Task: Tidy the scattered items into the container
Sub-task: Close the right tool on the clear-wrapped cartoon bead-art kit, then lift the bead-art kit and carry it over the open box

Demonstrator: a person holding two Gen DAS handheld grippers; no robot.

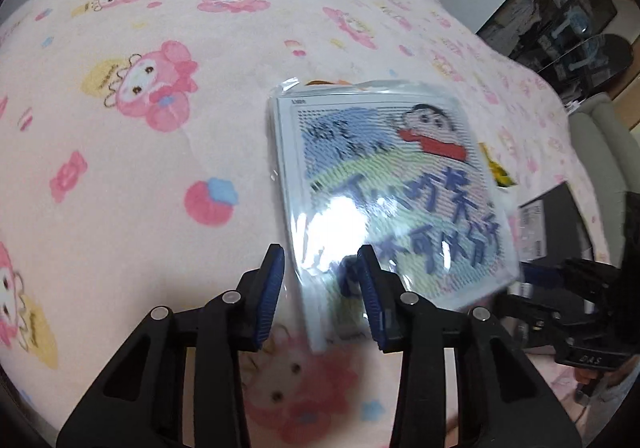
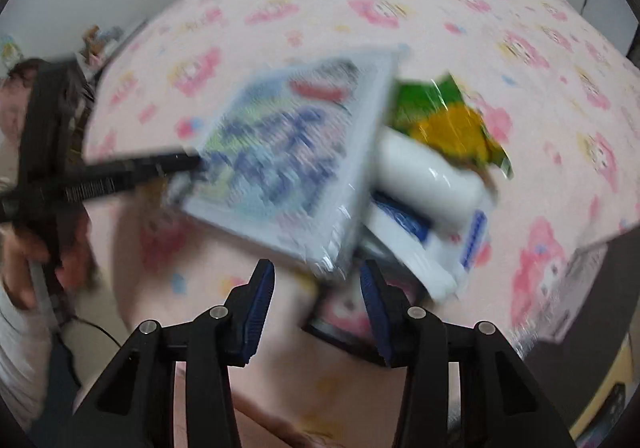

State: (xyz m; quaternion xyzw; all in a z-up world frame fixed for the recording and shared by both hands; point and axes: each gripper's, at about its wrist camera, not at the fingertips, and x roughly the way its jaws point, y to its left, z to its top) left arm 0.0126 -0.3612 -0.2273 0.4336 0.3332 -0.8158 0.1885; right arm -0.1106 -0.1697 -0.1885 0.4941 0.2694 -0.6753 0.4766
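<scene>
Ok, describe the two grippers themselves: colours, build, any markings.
Both match: the left hand-held gripper and right hand-held gripper have black plastic frames with triangular cut-outs, round silver pins at the joints, and ribbed blue pads on the fingers. Seen from the left camera, the right one's body carries pale lettering, blurred. A dark cable trails beside the left one.

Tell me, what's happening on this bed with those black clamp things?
A person is tidying loose items with a hand-held gripping tool in each hand. The left tool has its fingers around the corner of a plastic-wrapped cartoon picture pack, which is lifted and tilted above the pink blanket. The right tool is open and holds nothing. In front of it lie a green-and-yellow snack bag, a white pack and other items. The right view is blurred, so details are unclear.
</scene>
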